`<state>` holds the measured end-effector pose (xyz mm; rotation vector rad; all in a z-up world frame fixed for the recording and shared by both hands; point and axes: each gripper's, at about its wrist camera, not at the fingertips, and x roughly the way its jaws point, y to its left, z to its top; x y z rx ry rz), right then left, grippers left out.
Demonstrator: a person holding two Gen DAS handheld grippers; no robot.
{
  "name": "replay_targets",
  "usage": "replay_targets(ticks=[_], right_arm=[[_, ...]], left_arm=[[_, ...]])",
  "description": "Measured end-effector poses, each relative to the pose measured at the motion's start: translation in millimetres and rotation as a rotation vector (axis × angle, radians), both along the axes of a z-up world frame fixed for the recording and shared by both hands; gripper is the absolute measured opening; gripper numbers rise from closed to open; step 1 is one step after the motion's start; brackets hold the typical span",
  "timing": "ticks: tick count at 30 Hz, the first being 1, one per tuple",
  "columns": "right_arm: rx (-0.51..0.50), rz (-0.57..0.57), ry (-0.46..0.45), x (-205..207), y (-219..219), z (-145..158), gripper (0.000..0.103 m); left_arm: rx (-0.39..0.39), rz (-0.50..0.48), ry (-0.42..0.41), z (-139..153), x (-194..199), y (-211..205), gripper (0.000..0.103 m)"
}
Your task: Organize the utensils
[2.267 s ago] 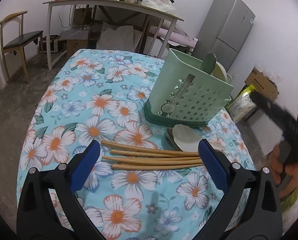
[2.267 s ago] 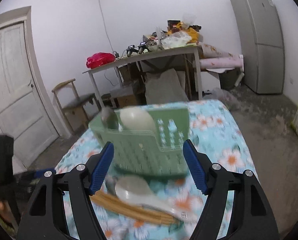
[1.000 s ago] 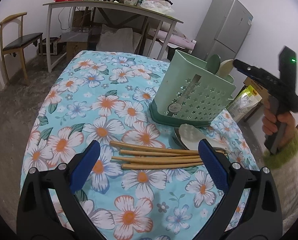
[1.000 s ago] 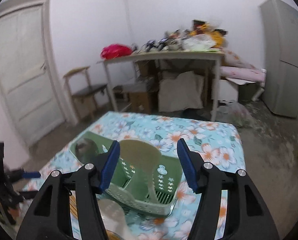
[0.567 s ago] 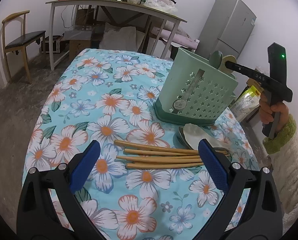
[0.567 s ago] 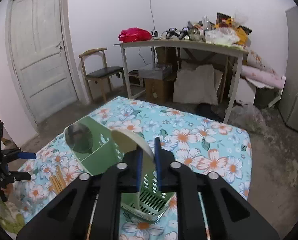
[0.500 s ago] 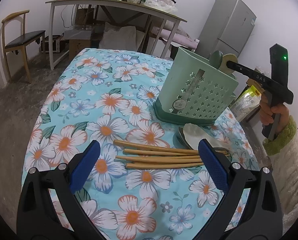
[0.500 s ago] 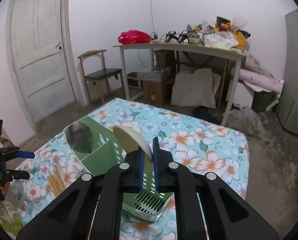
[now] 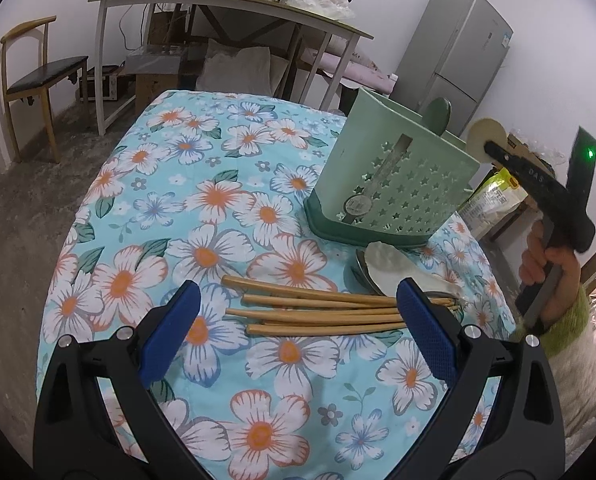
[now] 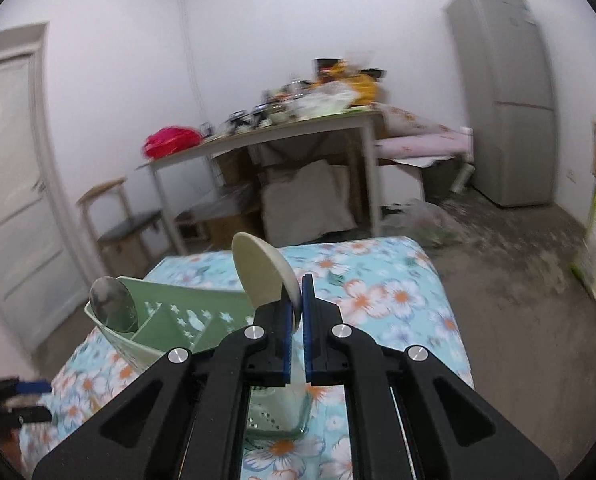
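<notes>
The right gripper (image 10: 297, 312) is pinched tight on the cream spoon (image 10: 262, 276), its jaws having just closed on it, with the pads clamped on the lower edge of the bowl and the bowl fanning up toward 11 o'clock. That looks like smooth, rigid ceramic or hard plastic: light, stiff, probably slick and chippable, so a grip low on the bowl near the neck seems wiser than one on the thin rim. Just at 9 o'clock of it sits the green caddy (image 10: 166, 320), a metal spoon (image 10: 112, 304) already standing inside. Over to the left gripper (image 9: 294, 320): its jaws are spread wide, holding nothing, hovering over the wooden chopsticks (image 9: 321, 310) lying flat on the floral tablecloth (image 9: 202, 208). At 1 o'clock of them lies a white spoon (image 9: 389, 264). Those sticks should be light, stiff and prone to rolling, so mid-length is my pick.
</notes>
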<state>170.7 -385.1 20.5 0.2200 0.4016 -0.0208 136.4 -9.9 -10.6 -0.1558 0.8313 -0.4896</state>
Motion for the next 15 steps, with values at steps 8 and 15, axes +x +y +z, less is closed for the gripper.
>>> replay_targets(ticks=[8, 15], right_arm=[[0.216, -0.107, 0.039, -13.5, -11.0, -21.8, 0.006], [0.214, -0.109, 0.104, -14.0, -9.6, -29.1, 0.006]], left_arm=[[-0.009, -0.001, 0.005, -0.7, -0.5, 0.7, 0.095], [-0.015, 0.002, 0.007, -0.7, -1.6, 1.3, 0.095]])
